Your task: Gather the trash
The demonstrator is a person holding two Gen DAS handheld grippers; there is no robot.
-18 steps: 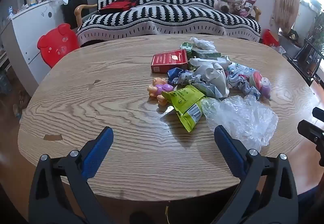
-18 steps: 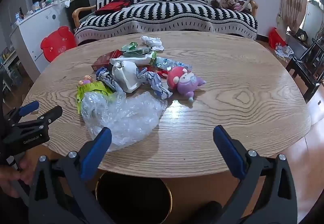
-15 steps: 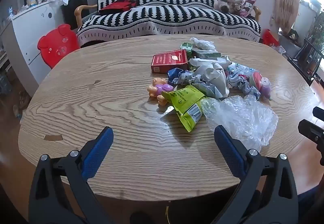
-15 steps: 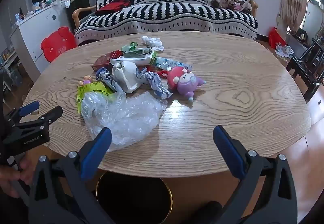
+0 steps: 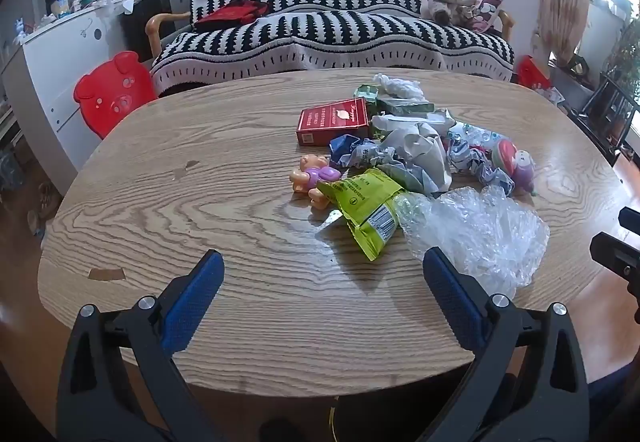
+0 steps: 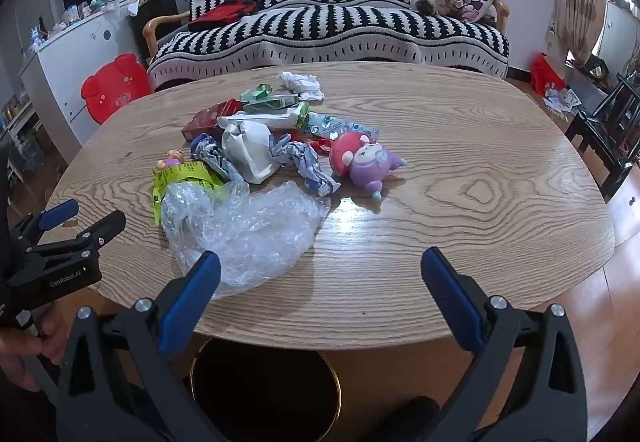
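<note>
Trash lies heaped on the far right part of the table [image 5: 200, 170]: clear plastic [image 6: 248, 230] nearest the front edge, touching a green wrapper [image 5: 368, 202], with crumpled paper [image 5: 420, 154], a red box [image 5: 332, 120] and white tissue [image 6: 300, 84] behind. Two toys sit in the heap: a small doll [image 5: 314, 178] and a pink-purple figure [image 6: 362, 162]. Left gripper [image 5: 320, 262] is wide open, holding nothing, above the front edge. Right gripper [image 6: 320, 262] likewise wide open, unloaded. Bin [image 6: 266, 382] sits below the table edge.
</note>
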